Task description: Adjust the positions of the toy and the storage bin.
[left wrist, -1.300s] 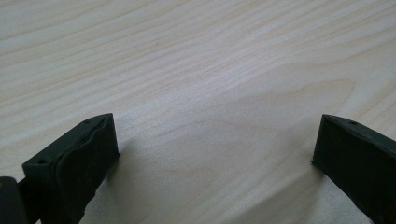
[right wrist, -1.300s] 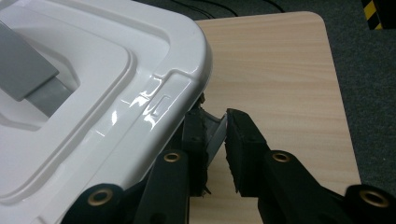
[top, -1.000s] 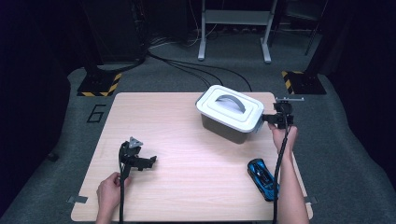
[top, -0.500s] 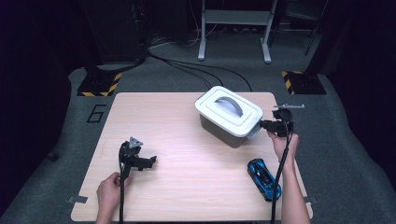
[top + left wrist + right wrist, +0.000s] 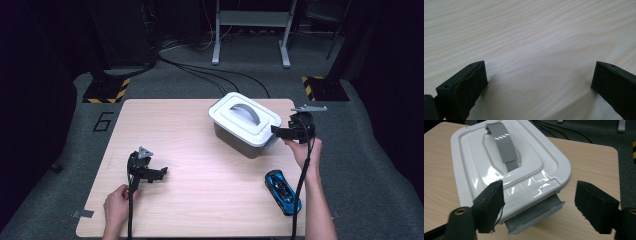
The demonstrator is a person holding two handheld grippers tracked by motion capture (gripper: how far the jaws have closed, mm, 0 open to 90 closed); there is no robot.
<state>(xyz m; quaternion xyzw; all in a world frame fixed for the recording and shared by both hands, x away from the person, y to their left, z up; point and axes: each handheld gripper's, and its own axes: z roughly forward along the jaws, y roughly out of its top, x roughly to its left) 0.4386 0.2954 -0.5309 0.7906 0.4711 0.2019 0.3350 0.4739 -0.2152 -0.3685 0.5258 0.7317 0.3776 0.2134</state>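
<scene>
- High view: white-lidded storage box [image 5: 245,125] on the far right part of the wooden table [image 5: 175,150], set askew, grey handle [image 5: 249,113] lying flat along the lid. Right gripper [image 5: 280,132] held level at the box's near-right end, tips just beside the lid rim there, likely lined up for the latch on that short side. Blue toy car [image 5: 283,191] parked near the front right edge, well apart from the box, probably waiting for the box to be opened. Left gripper [image 5: 159,173] low over bare wood at the front left, far from everything, apparently parked out of the way.
- Left gripper view: jaws spread wide, nothing between them but pale wood grain [image 5: 536,50]; tips close above or resting on the board, hard to tell which.
- Right gripper view: jaws wide apart, gripping nothing, straddling the rounded end of the white lid [image 5: 506,170]. Grey latch flap [image 5: 534,216] hanging below the lid edge between the jaws, seemingly swung out a little. Left jaw just in front of the lid rim, contact uncertain; right jaw clear of the box over the table. Wide opening suits closing on or hooking that flap next.
</scene>
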